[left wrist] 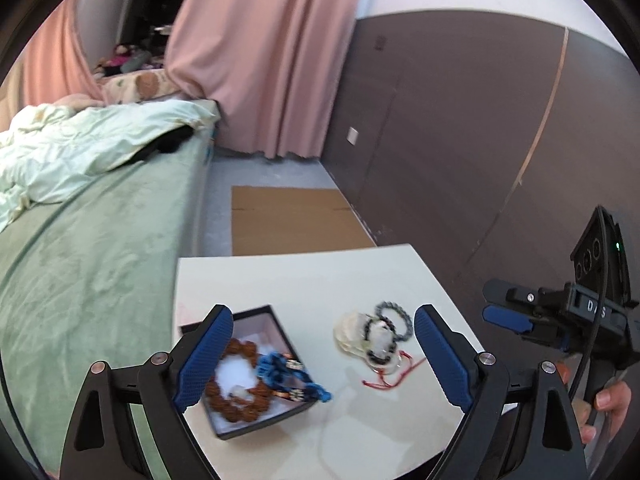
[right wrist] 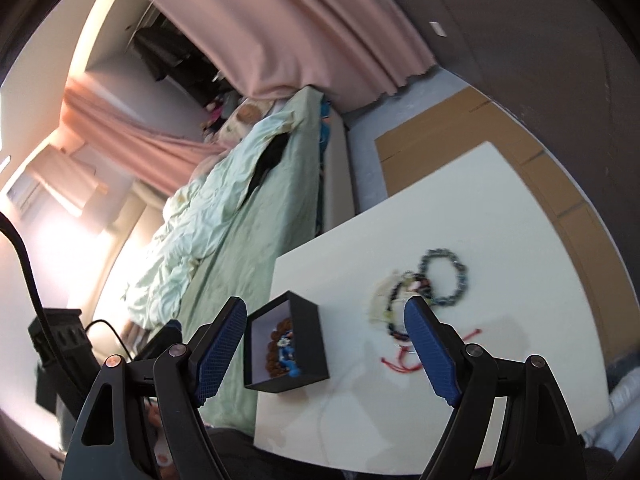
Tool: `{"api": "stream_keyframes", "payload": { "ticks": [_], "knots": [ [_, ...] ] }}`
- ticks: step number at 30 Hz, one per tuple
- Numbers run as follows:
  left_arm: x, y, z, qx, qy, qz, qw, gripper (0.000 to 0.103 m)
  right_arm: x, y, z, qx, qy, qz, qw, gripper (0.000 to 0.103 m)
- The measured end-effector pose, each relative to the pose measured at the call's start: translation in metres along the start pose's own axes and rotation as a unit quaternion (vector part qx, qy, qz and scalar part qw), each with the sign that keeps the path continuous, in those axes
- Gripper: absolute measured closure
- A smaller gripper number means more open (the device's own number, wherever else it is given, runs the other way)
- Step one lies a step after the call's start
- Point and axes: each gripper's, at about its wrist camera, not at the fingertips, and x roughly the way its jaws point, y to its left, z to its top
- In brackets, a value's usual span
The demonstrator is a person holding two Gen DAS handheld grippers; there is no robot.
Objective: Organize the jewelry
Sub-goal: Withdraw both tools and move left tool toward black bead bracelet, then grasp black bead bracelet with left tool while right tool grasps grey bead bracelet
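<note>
While both sets of jaws stood wide apart w/ nothing between the pads, we saw the left gripper (left wrist: pixel 324 356) hanging above the near edge of the white table (left wrist: pixel 280 276), released, blue pads clear of everything. Just beyond its left finger sat the black box (left wrist: pixel 280 364), open-topped, white-lined, near the table's left edge by the bed (left wrist: pixel 88 264). Inside lay a brown bead bracelet (left wrist: pixel 236 380) in a ring, and a blue knotted bracelet (left wrist: pixel 288 376) draped over the box's right wall, one end spilling onto the tabletop.

The right gripper (right wrist: pixel 324 352) was likewise released, nothing btwn its fingers, pointing down at the same table from the other side. From the left wrist view we saw it at the far right, held in a hand (left wrist: pixel 608 404).

To the right of the box, apart from it, the rest of the jewelry lay in a loose pile: a grey-blue bead bracelet (right wrist: pixel 444 276) as an open ring farthest out, a dark bead bracelet (left wrist: pixel 380 344) overlapping a pale cream piece (left wrist: pixel 348 332), and a red cord (left wrist: pixel 392 376) trailing toward the near edge. Exact count in the pile we couldn't tell; blurred.

Beyond the table: cardboard (left wrist: pixel 292 220) flat on the floor, pink curtain (left wrist: pixel 260 60), dark wall panel (left wrist: pixel 460 120).
</note>
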Motion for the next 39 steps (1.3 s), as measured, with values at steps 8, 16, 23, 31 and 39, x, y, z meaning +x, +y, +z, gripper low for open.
{"api": "stream_keyframes", "payload": {
  "ticks": [8, 16, 23, 31, 39],
  "knots": [
    [0.035, -0.039, -0.003, 0.047, 0.045, -0.02, 0.9977, 0.016, -0.009, -0.043, -0.011, 0.044, 0.007, -0.015, 0.999, 0.021],
    [0.081, -0.061, -0.001, 0.05, 0.111, -0.052, 0.9912, 0.046, -0.013, -0.072, -0.009, 0.083, 0.005, -0.022, 0.996, 0.025],
    [0.121, -0.073, 0.004, 0.039, 0.167, -0.076, 0.9823, 0.072, -0.009, -0.089, -0.006, 0.107, 0.011, -0.029, 0.994, 0.039],
    [0.162, -0.083, 0.004, 0.011, 0.214, -0.085, 0.9731, 0.078, -0.007, -0.11, -0.004, 0.141, 0.011, -0.033, 0.989, 0.045],
    [0.194, -0.088, -0.006, 0.001, 0.256, -0.054, 0.9653, 0.079, 0.001, -0.13, -0.003, 0.163, 0.02, -0.04, 0.986, 0.046]
  ]
}}
